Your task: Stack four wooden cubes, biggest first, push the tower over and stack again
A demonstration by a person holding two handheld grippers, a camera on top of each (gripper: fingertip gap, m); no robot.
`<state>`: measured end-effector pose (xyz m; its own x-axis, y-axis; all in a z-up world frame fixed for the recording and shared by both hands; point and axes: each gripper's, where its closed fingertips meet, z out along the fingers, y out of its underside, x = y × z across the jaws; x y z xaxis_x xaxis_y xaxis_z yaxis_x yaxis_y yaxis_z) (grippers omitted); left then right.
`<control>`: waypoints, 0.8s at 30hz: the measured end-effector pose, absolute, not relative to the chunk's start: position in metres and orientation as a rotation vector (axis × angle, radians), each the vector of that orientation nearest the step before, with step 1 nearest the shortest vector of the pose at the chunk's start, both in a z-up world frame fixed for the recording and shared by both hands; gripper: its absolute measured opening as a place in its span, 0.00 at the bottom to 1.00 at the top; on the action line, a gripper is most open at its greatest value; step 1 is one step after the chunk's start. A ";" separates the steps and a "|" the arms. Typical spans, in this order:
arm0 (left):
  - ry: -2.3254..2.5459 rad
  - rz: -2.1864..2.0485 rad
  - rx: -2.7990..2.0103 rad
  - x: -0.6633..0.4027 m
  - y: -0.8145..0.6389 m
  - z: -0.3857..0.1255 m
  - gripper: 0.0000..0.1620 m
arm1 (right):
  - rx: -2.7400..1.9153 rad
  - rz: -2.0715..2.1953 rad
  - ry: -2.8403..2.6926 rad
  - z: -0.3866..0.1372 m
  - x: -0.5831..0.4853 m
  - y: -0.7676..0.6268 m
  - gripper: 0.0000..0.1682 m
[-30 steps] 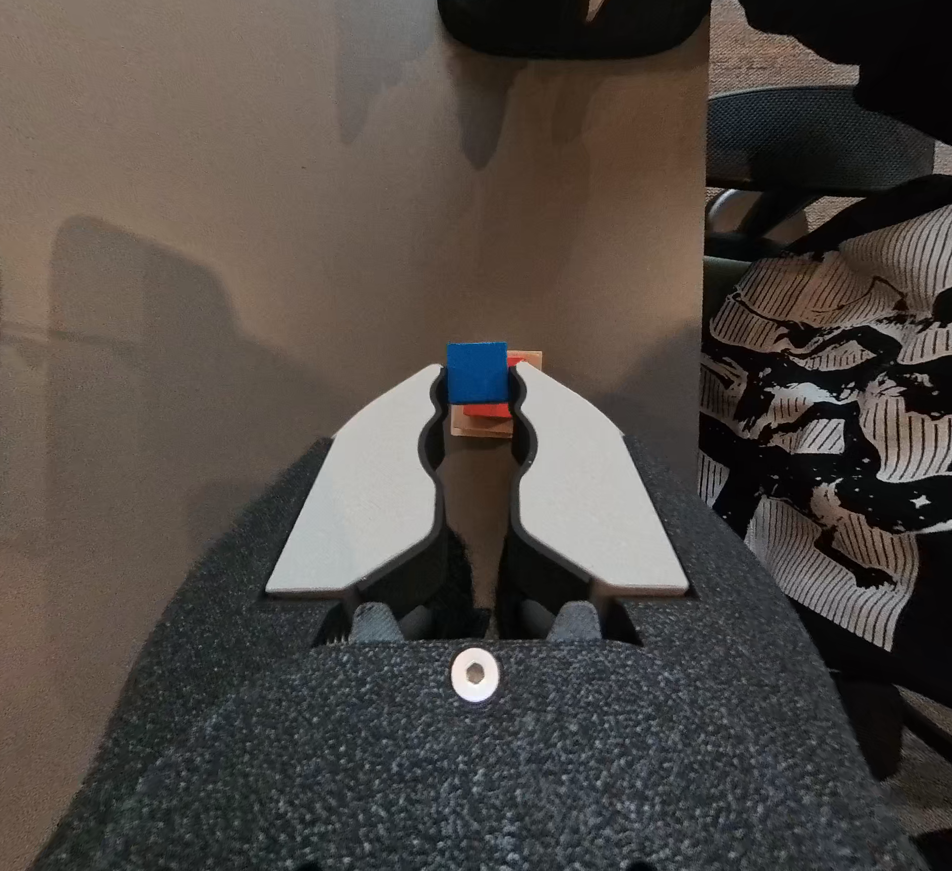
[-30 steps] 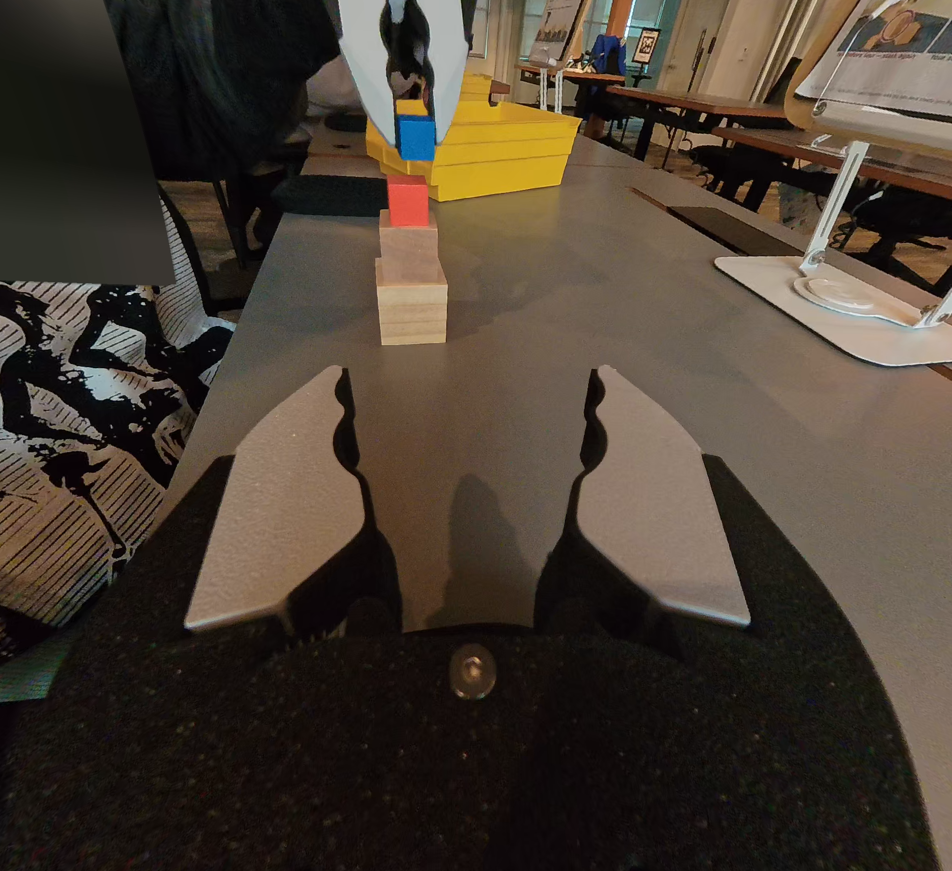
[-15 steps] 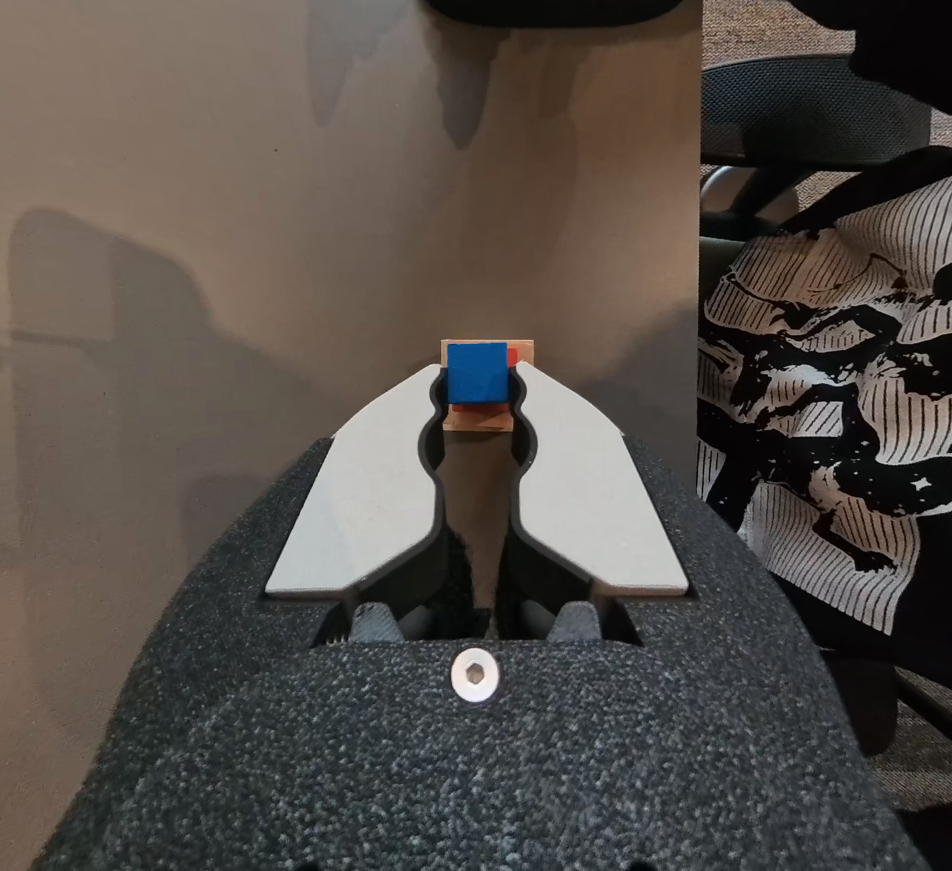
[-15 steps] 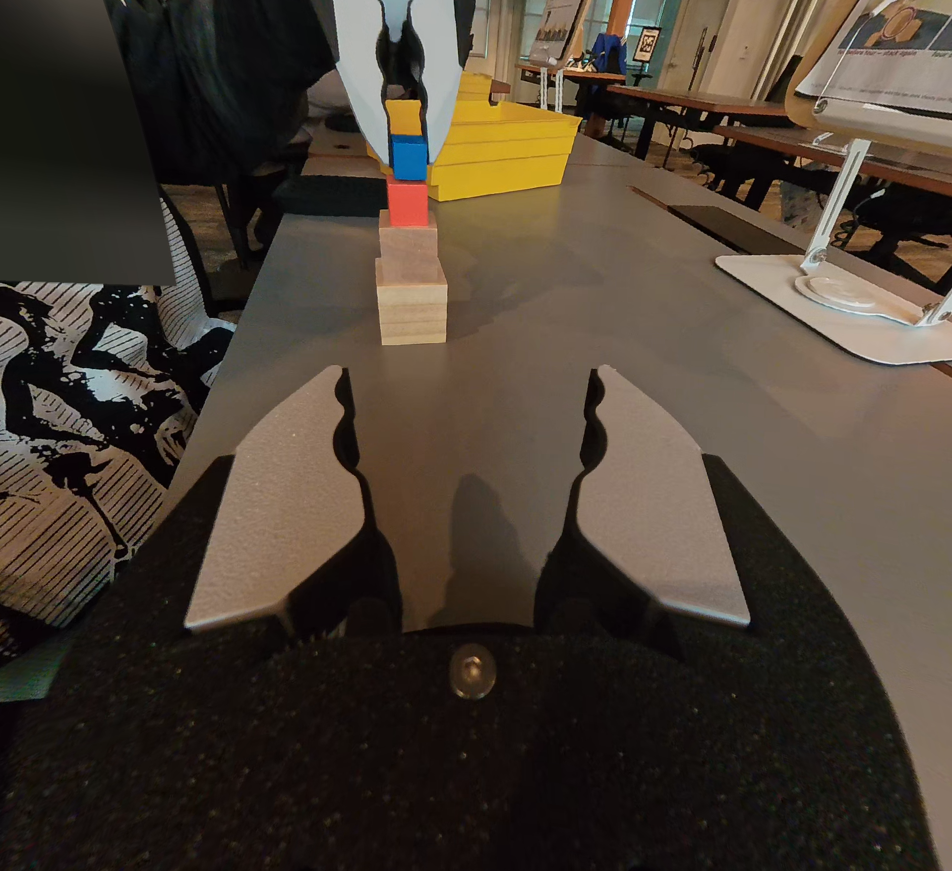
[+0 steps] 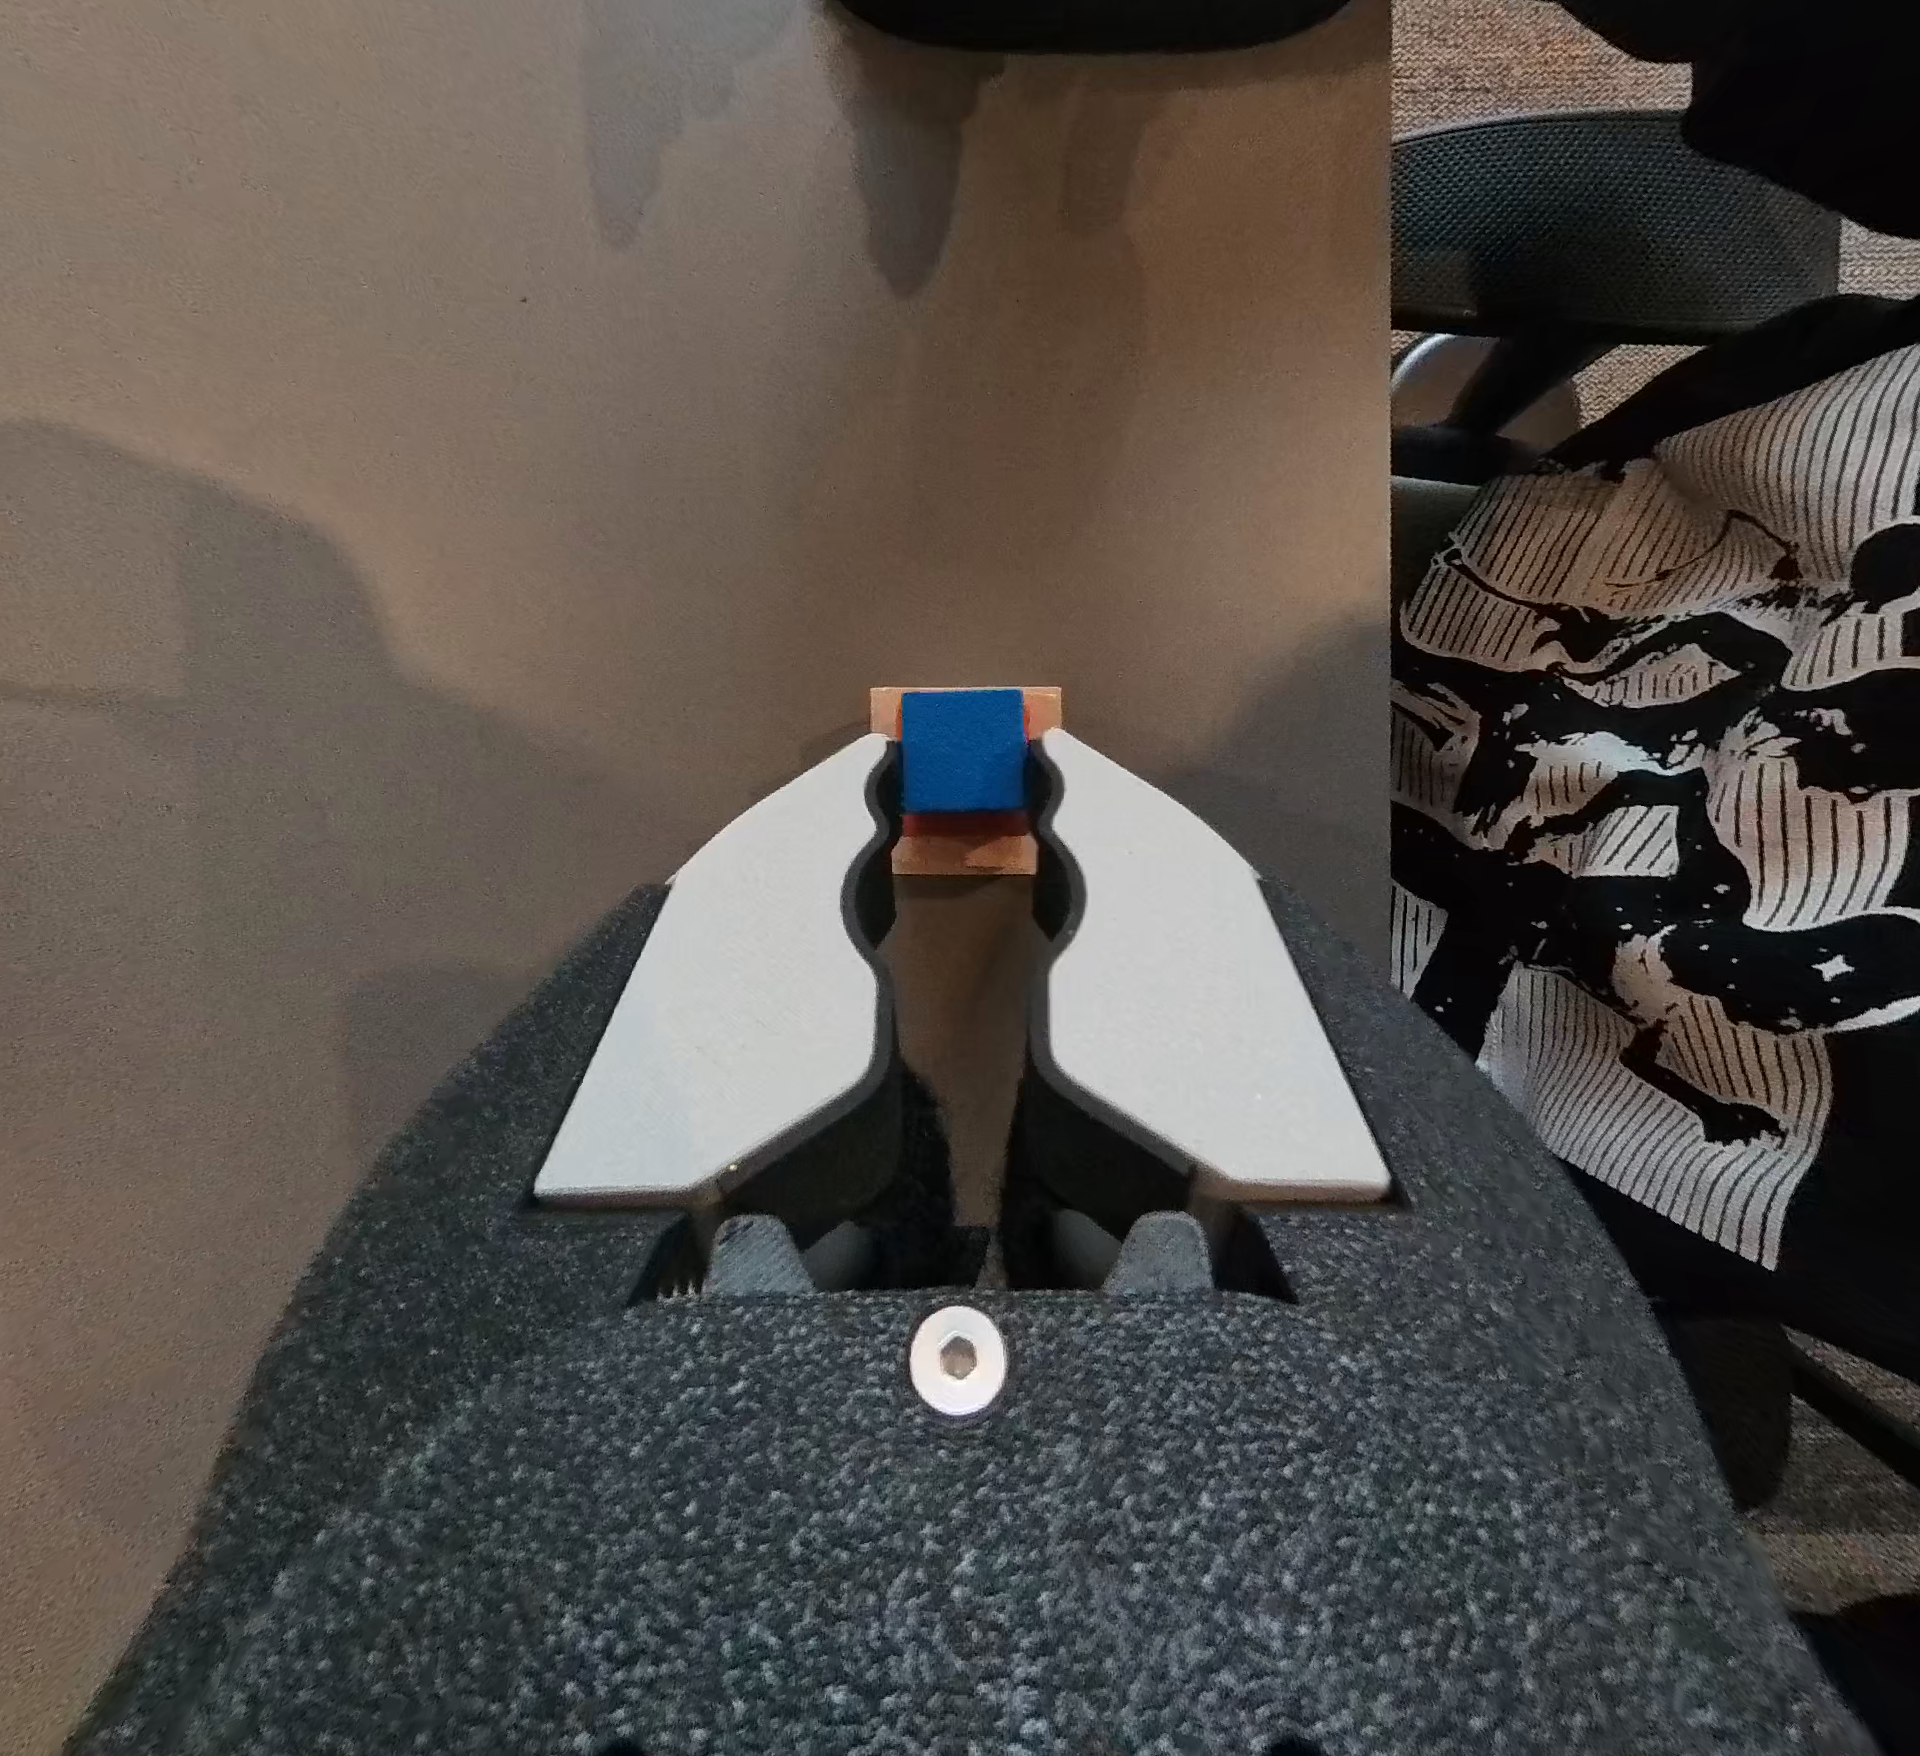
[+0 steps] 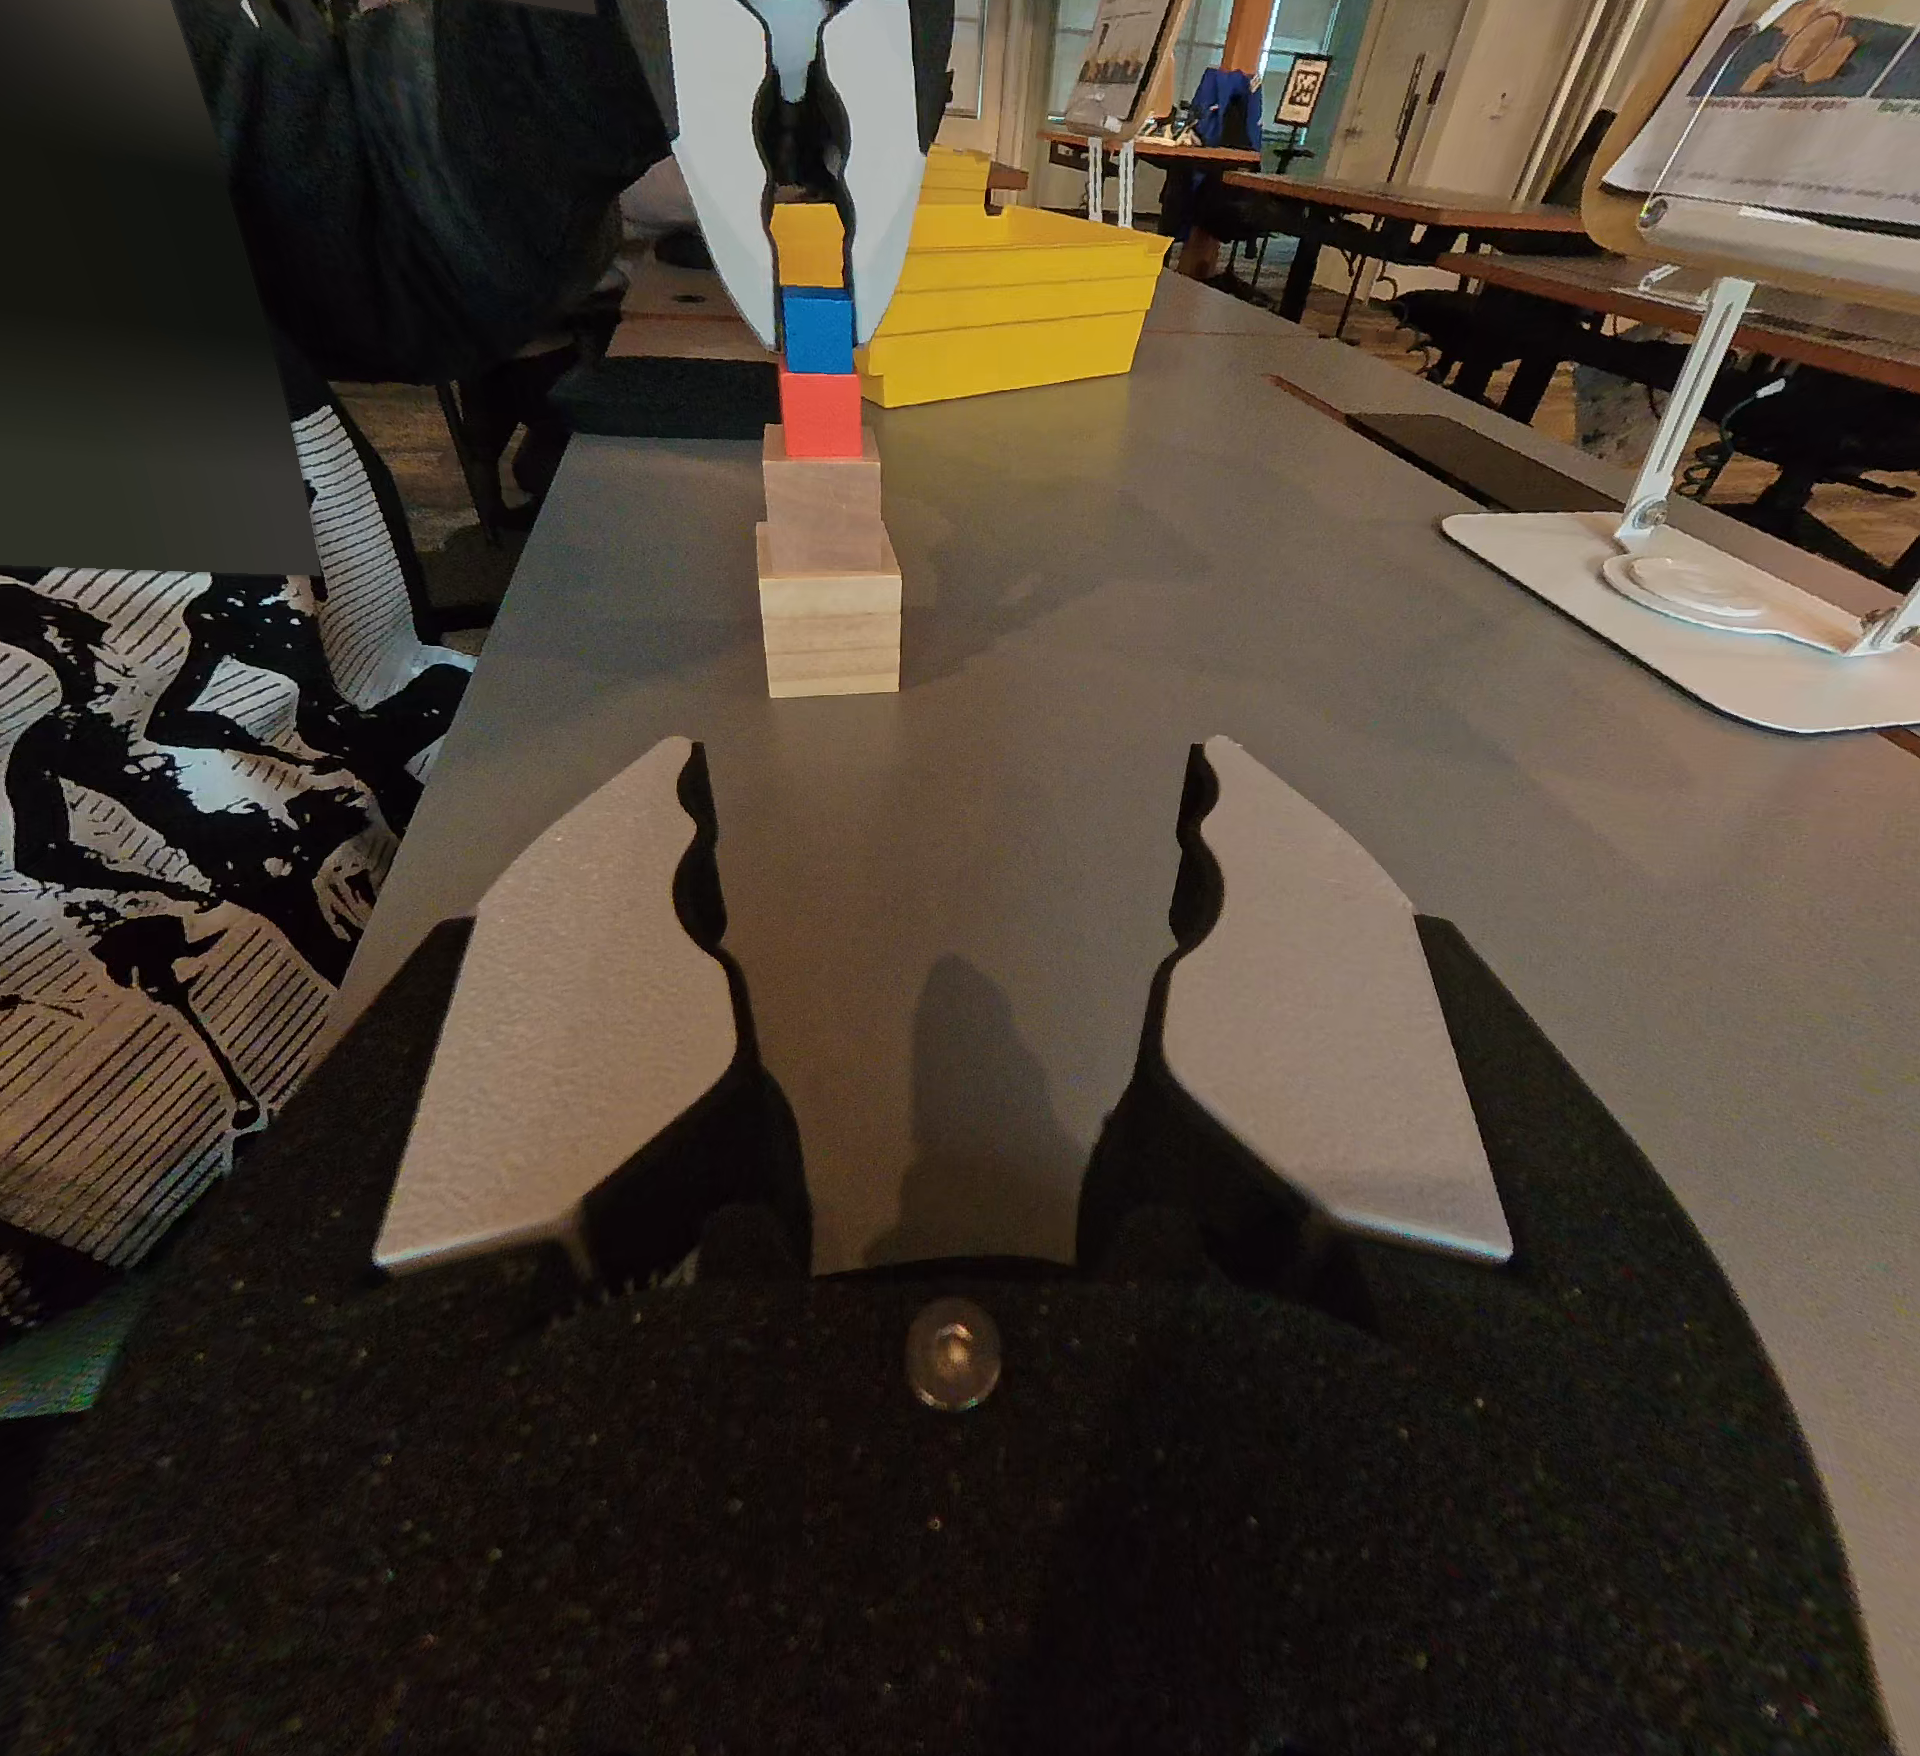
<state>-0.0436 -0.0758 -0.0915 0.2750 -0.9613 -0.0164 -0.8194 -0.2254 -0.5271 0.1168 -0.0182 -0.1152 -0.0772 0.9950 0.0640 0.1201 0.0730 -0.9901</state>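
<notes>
At frame centre, the left gripper (image 5: 961, 761) clamps the blue cube (image 5: 961, 750) onto the red cube (image 6: 820, 411): fourth placement. Next, release squarely. The right gripper (image 6: 945, 833) gapes idle, low in frame.

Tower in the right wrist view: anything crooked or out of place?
Mostly tidy. The walnut cube sits slightly left of centre on the pale base cube; the red cube and blue cube line up.

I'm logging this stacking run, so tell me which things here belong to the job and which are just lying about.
Job: blue cube in the left gripper, red cube, darker wooden cube, light wooden cube, idle right gripper.

Lying about: yellow trays, white stand, chair.
</notes>
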 end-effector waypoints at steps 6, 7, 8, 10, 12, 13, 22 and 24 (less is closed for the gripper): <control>1.625 -0.434 -2.116 -0.045 -0.078 -0.093 0.14 | -1.211 1.150 -1.386 -0.115 0.117 -0.018 0.51; 1.629 -0.436 -2.116 -0.045 -0.078 -0.093 0.15 | -1.211 1.150 -1.386 -0.115 0.117 -0.018 0.51; 1.632 -0.436 -2.118 -0.046 -0.079 -0.093 0.16 | -1.211 1.150 -1.386 -0.115 0.117 -0.018 0.51; 1.632 -0.431 -2.125 -0.047 -0.079 -0.093 0.21 | -1.211 1.149 -1.386 -0.115 0.117 -0.018 0.51; 1.623 -0.425 -2.136 -0.048 -0.079 -0.092 0.30 | -1.211 1.150 -1.386 -0.115 0.117 -0.018 0.50; 1.614 -0.421 -2.143 -0.049 -0.080 -0.091 0.36 | -1.211 1.150 -1.385 -0.115 0.117 -0.018 0.50; 1.576 -0.300 -2.140 -0.058 -0.089 -0.072 0.59 | -1.204 1.147 -1.388 -0.115 0.117 -0.019 0.50; 1.585 -0.313 -2.114 -0.055 -0.098 -0.064 0.49 | -1.202 1.146 -1.388 -0.114 0.117 -0.019 0.50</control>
<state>-0.0554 -0.0979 -0.0641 0.3045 -0.9473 -0.0993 -0.8387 -0.2172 -0.4994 0.1170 -0.0191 -0.1145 -0.0784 0.9942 0.0730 0.1165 0.0819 -0.9898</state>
